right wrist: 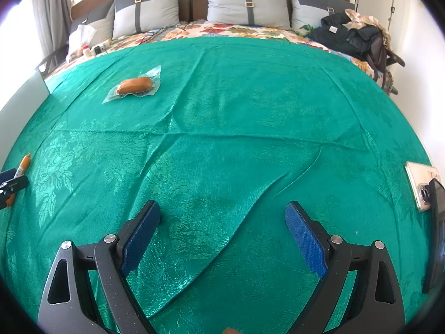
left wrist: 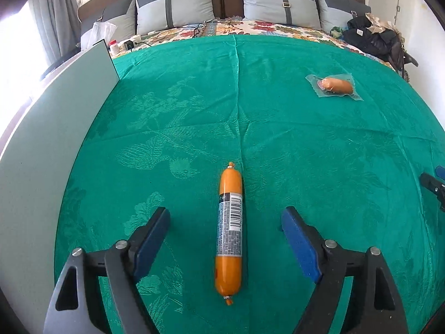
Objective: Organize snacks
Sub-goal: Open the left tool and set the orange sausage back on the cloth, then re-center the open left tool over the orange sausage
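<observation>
A long orange sausage stick (left wrist: 229, 233) with a grey barcode label lies on the green cloth (left wrist: 306, 153), lengthwise between the fingers of my open left gripper (left wrist: 225, 217), untouched by either pad. It also shows at the left edge of the right wrist view (right wrist: 23, 164). A short sausage in a clear vacuum pack (left wrist: 335, 85) lies far right on the cloth; in the right wrist view it (right wrist: 135, 85) lies far left. My right gripper (right wrist: 224, 211) is open and empty over bare cloth.
A pale green board (left wrist: 55, 128) stands along the cloth's left side. A phone on a stand (right wrist: 425, 189) sits at the right edge. Pillows (left wrist: 278, 2), a white plastic bag (left wrist: 101, 32) and a dark pile of clothes (left wrist: 372, 37) lie at the bed's head.
</observation>
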